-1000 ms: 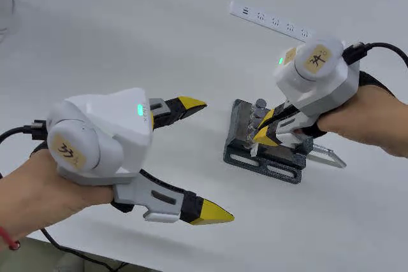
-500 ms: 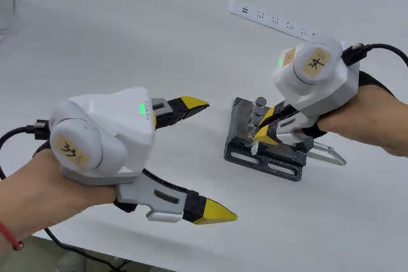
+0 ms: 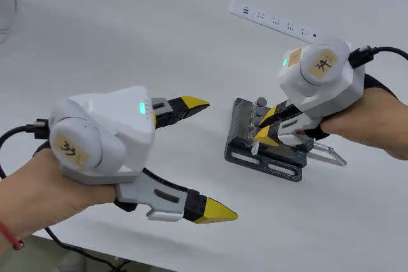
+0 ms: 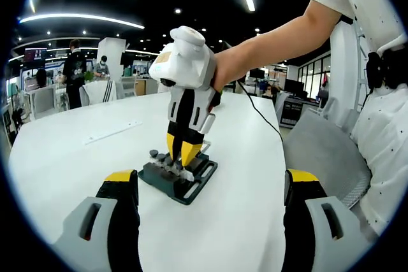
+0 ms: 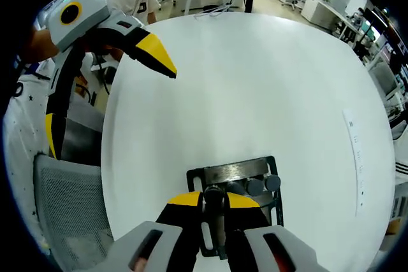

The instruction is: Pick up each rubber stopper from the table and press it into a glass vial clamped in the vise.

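Note:
A small black vise (image 3: 264,164) stands right of centre on the white table, with a row of glass vials capped by grey stoppers (image 3: 261,102) clamped in it. My right gripper (image 3: 264,128) points down onto the near end of that row. In the right gripper view its yellow tips (image 5: 185,199) are shut on a dark rubber stopper (image 5: 213,194) above the vise jaw (image 5: 236,171), next to two capped vials (image 5: 258,186). My left gripper (image 3: 207,157) hovers left of the vise, wide open and holding nothing. The left gripper view faces the vise (image 4: 185,189) and the right gripper (image 4: 182,150).
A white power strip (image 3: 271,18) lies on the table behind the vise. The vise's metal handle (image 3: 328,155) sticks out to its right. A cable runs from each gripper. A grey chair (image 4: 325,151) stands at the table's edge.
The right gripper's body has leaned slightly to the right while its tips stay on the vial row. The left gripper has barely moved.

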